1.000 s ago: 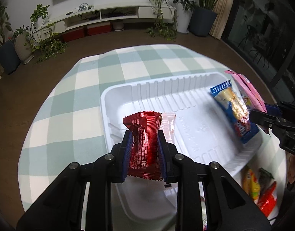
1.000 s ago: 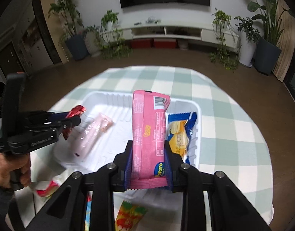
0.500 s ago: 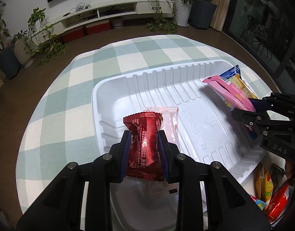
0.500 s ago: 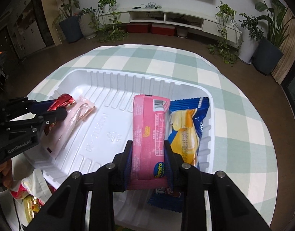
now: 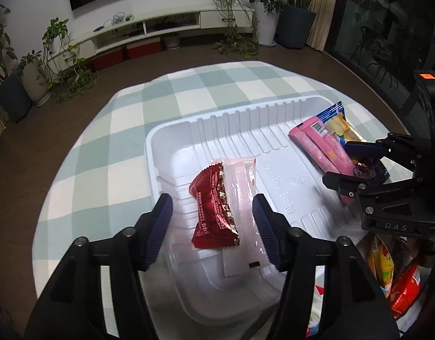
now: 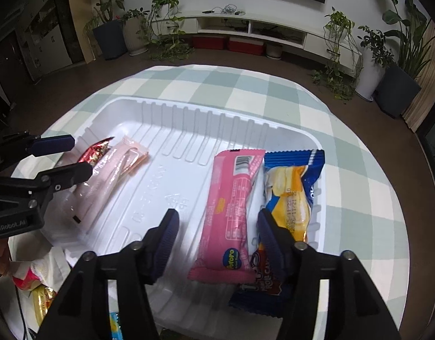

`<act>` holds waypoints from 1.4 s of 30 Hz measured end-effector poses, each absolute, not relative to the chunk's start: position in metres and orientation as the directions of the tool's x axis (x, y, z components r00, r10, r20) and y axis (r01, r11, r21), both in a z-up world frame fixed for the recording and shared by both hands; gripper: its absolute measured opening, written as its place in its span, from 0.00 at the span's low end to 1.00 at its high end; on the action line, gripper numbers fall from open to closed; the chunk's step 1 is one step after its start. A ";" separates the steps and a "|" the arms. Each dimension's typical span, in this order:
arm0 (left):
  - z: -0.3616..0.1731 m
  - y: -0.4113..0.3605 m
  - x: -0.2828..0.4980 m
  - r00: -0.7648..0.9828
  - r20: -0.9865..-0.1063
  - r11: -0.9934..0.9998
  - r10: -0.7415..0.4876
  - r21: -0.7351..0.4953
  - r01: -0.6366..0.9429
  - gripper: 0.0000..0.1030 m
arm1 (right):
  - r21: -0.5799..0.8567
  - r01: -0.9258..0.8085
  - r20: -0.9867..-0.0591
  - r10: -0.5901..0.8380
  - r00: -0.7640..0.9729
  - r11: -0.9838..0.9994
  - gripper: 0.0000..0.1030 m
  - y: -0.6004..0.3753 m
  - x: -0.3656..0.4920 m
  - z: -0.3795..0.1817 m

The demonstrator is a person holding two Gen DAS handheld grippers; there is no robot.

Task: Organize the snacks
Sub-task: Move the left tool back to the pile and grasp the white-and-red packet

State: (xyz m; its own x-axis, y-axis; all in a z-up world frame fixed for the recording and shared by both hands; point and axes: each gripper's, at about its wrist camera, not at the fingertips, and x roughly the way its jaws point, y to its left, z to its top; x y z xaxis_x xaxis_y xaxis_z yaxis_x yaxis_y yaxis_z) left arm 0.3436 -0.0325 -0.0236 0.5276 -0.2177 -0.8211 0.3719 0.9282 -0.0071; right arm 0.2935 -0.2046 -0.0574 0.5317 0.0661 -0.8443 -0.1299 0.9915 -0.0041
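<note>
Both grippers opening: red snack pack (image 5: 213, 208) lies loose between left gripper (image 5: 211, 226) fingers, pink snack bar (image 6: 231, 215) loose between right gripper (image 6: 216, 239) fingers, both in white tray (image 6: 172, 130)

brown floor (image 5: 75, 119), white wall unit (image 6: 254, 25), potted plants (image 6: 109, 28) around.

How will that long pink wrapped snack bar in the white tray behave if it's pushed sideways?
The long pink wrapped snack bar lies flat, so it would probably slide rather than roll. Its glossy film on the smooth white plastic tray suggests little friction. It looks light, and likely flexes slightly.
</note>
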 end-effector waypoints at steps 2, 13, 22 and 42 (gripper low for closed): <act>-0.012 -0.027 0.335 0.544 -0.808 0.929 -0.227 -0.011 0.371 0.71 | -0.018 -0.122 -0.831 0.053 0.554 0.992 0.72 -0.207 0.288 -0.047; 0.021 -0.001 0.253 0.607 -0.755 0.902 -0.248 0.049 0.430 1.00 | 0.215 -0.066 -0.572 0.180 0.800 0.974 0.99 -0.272 0.204 0.067; -0.001 0.012 0.192 0.555 -0.806 0.921 -0.205 0.032 0.387 1.00 | 0.408 -0.049 -0.516 0.275 0.811 0.911 1.00 -0.276 0.095 0.044; -0.043 -0.026 0.204 0.381 -0.904 0.814 -0.195 0.067 0.577 0.61 | 0.326 -0.019 -0.682 0.249 0.687 0.945 0.82 -0.225 0.035 -0.032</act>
